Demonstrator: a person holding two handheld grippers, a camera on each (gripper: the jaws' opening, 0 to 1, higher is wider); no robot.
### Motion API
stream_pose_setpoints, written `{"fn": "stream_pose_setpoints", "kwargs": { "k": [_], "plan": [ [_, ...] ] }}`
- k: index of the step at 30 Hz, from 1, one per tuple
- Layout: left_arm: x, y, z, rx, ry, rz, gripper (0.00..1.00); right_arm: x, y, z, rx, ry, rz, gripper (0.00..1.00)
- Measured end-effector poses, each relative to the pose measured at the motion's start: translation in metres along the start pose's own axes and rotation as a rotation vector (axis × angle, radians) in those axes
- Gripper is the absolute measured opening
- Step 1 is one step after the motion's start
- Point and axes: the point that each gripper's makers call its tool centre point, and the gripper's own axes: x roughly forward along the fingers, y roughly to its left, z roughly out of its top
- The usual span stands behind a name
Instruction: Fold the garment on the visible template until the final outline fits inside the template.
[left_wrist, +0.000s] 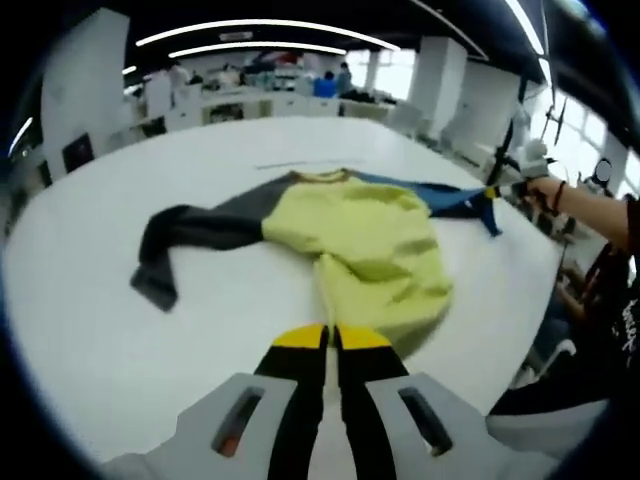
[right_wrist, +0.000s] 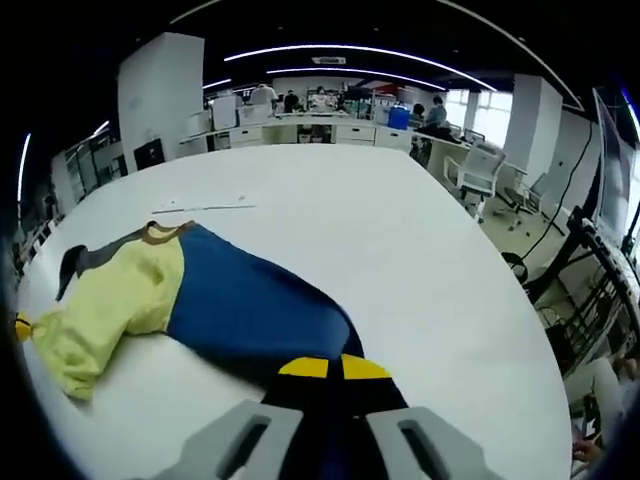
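Observation:
A garment lies on the white table (left_wrist: 120, 330): yellow body (left_wrist: 365, 240), grey sleeve (left_wrist: 190, 235) stretched to the left, blue sleeve (left_wrist: 440, 195) pulled to the right. My left gripper (left_wrist: 330, 337) is shut on the yellow hem at the near edge. At the right a hand-held right gripper (left_wrist: 492, 192) holds the blue sleeve's end, lifted off the table. In the right gripper view the blue sleeve (right_wrist: 250, 305) runs straight into my right gripper (right_wrist: 335, 368), which is shut on it. The yellow body (right_wrist: 110, 300) lies to the left. A thin dark line (right_wrist: 200, 208) marks the table beyond the collar.
A person's hand and arm (left_wrist: 570, 200) reach in from the right table edge. Office desks with people (right_wrist: 320, 110) stand behind the table. A chair (right_wrist: 478, 165) and a metal stand (right_wrist: 590, 280) are off the right edge.

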Motion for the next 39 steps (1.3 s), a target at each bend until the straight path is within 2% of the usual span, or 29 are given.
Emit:
{"fn": "stream_pose_setpoints", "kwargs": {
  "k": [4, 8, 12, 16, 19, 22, 25, 28, 29, 31, 33, 39],
  "plan": [
    [-0.009, 0.004, -0.005, -0.058, -0.004, 0.029, 0.00, 0.000, 0.002, -0.001, 0.018, 0.004, 0.004, 0.00],
    [-0.014, 0.003, -0.011, -0.086, 0.004, 0.031, 0.00, 0.003, 0.002, -0.006, 0.025, 0.021, 0.003, 0.00],
    [-0.019, -0.005, -0.023, -0.116, 0.044, 0.026, 0.00, 0.006, -0.001, -0.007, 0.031, 0.032, -0.004, 0.00],
    [-0.021, -0.015, -0.032, -0.099, 0.064, 0.010, 0.00, 0.008, -0.006, -0.009, 0.037, 0.046, -0.015, 0.00],
    [-0.019, -0.007, -0.039, -0.085, 0.087, 0.044, 0.00, 0.008, -0.006, -0.009, 0.037, 0.053, -0.011, 0.00],
    [-0.021, 0.000, -0.044, -0.131, 0.111, 0.064, 0.00, 0.008, -0.007, -0.010, 0.029, 0.056, -0.015, 0.00],
    [-0.029, 0.002, -0.039, -0.113, 0.104, 0.079, 0.00, 0.008, -0.010, -0.010, 0.024, 0.058, -0.020, 0.00],
    [-0.034, -0.007, -0.036, -0.105, 0.109, 0.058, 0.00, 0.009, -0.013, -0.011, 0.018, 0.067, -0.021, 0.00],
    [-0.034, -0.011, -0.038, -0.113, 0.121, 0.034, 0.00, 0.010, -0.013, -0.011, 0.017, 0.070, -0.020, 0.00],
    [-0.032, -0.012, -0.041, -0.108, 0.127, 0.034, 0.00, 0.010, -0.013, -0.013, 0.017, 0.076, -0.019, 0.00],
    [-0.027, -0.009, -0.051, -0.102, 0.162, 0.051, 0.00, 0.011, -0.012, -0.014, 0.016, 0.081, -0.019, 0.00],
    [-0.022, 0.002, -0.058, -0.071, 0.180, 0.093, 0.01, 0.009, -0.011, -0.012, 0.019, 0.074, -0.013, 0.00]
  ]
}}
